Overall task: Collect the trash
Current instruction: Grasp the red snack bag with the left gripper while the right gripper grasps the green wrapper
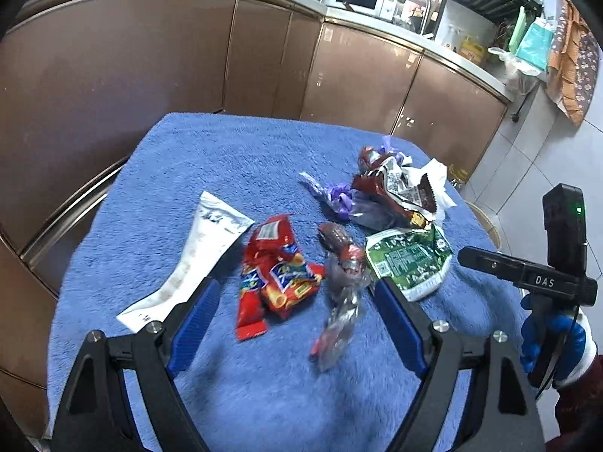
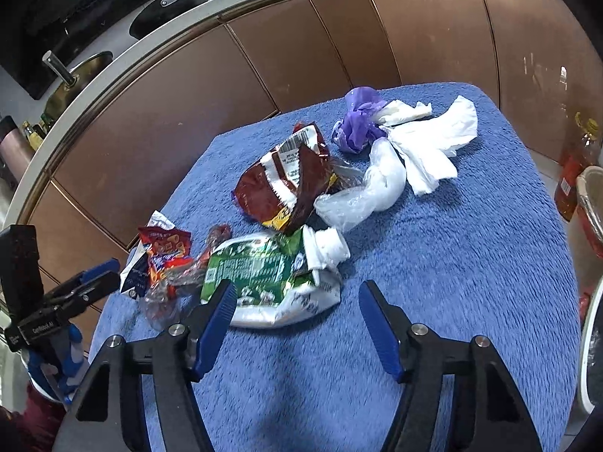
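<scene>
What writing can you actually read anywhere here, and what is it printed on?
"DAS": white letters on the black bar of the right gripper.
Red snack wrapper: printing blurred, unreadable.
Green wrapper: text and square code too small.
Dark red bag: label and barcode unreadable.
Left gripper's label: too blurred.

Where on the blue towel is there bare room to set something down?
The blue towel is bare right of the green wrapper, below the white tissue. Its near edge in front of both grippers is free too. The middle, around the dark red bag and red snack wrapper, is crowded.
</scene>
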The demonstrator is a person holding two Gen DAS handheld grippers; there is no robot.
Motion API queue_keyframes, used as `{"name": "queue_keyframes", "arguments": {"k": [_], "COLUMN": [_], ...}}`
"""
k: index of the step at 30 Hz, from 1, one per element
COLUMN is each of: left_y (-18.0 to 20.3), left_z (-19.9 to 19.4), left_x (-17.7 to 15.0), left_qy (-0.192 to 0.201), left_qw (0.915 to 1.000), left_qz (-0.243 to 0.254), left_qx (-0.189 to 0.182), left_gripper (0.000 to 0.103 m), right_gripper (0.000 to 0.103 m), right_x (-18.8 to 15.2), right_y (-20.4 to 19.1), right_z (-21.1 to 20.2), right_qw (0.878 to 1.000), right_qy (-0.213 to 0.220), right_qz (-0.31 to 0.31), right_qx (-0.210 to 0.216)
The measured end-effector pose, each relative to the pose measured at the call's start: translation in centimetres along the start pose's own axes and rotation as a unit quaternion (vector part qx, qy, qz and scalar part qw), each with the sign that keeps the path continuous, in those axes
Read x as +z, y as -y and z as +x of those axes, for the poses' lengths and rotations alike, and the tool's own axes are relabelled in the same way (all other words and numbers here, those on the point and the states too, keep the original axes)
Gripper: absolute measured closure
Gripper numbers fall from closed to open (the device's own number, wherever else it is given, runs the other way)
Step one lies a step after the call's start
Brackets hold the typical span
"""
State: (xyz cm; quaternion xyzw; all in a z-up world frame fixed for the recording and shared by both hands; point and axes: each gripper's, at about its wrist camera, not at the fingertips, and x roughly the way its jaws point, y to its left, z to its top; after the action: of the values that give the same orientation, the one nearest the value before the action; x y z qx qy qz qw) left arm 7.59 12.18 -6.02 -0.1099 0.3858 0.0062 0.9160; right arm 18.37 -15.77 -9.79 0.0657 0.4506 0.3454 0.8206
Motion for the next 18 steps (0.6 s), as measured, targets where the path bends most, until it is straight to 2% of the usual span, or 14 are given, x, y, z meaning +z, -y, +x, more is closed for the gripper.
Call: {"name": "queue_keyframes", "arguments": {"k": [3,8,18], "left_y": [0.2,-0.1,-0.5], "left_z": [1.3,3.1,4.8], "left_x": [0.4,0.6,0.6], "left_qy": [-0.006,-0.020,-0.031], "left_qw": [0.9998,0.9992,0.9983], "left_qz": [-0.003,-0.011,-0.022], "left_qx": [0.017,0.032,0.045], "left_gripper": [0.020,0.020,0.020], "right_gripper": [0.040,0.056,0.065], "right_x": [0.8,1.9,3.5], "right_y": [0.6,0.7,0.5], "right_z": [0.7,1.8,3.4], "right_qw": [1.000,1.000,0.996], "right_qy": [0.002,-0.006,-0.047], "right_qz": [0.007,-0.016,-0.075], "right_qx": [0.006,0.010,0.014]}}
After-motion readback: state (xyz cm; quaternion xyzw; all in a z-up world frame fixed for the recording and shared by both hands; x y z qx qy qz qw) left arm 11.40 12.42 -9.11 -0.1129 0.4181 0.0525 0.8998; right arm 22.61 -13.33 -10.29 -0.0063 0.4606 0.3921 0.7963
